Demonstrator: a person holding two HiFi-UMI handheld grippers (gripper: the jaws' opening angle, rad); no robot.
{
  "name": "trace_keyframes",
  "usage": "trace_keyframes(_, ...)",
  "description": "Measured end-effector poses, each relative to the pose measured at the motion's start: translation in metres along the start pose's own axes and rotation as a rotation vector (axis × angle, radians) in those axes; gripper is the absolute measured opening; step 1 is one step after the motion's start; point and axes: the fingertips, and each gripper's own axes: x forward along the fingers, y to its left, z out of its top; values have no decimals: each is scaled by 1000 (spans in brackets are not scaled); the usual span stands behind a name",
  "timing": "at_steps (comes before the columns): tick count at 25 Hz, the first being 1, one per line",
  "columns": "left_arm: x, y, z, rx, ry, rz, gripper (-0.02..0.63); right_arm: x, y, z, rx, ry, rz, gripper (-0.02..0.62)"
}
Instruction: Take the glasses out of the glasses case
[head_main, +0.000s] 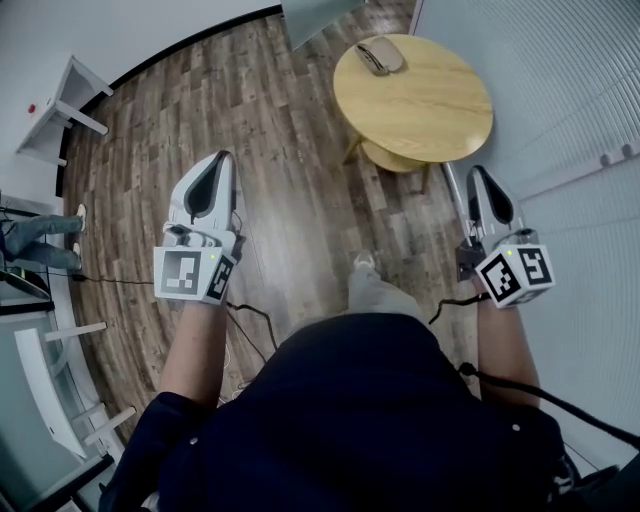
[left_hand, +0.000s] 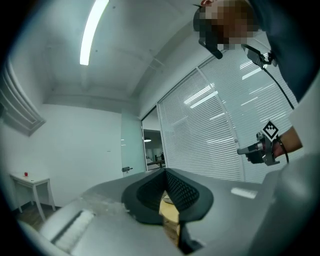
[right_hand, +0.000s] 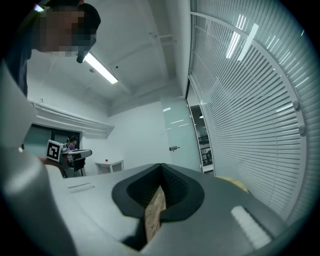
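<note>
Cool, even indoor light, fairly bright. A long white ceiling light strip (left_hand: 92, 32) glows high above the left tool (left_hand: 165, 172), blown out to plain white; a second white ceiling strip (right_hand: 100, 69) burns above the right tool (right_hand: 161, 166). Streaks of glare lie on the white slatted blinds (right_hand: 250, 100) to that tool's right. Both gripper views bend hard and go black at the corners, and the tools' near grey shells are soft. The round pale wooden bench (head_main: 412, 95) ahead of the tools casts only a faint shadow
</note>
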Motion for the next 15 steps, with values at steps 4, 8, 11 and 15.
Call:
trace_keyframes(4,43,19,1,22,12,25,5,46,-24,5,10,12,29,9)
trace_keyframes(8,74,28,-11,-2,22,57,5,79,-39,5,4,29,66,9)
trace_keyframes(11,107,23,-15,5,29,55,5,102,-61,5,10,30,88,9)
trace_keyframes(15,139,24,-5,24,10,55,5,131,-85,8,-5,25,105,9)
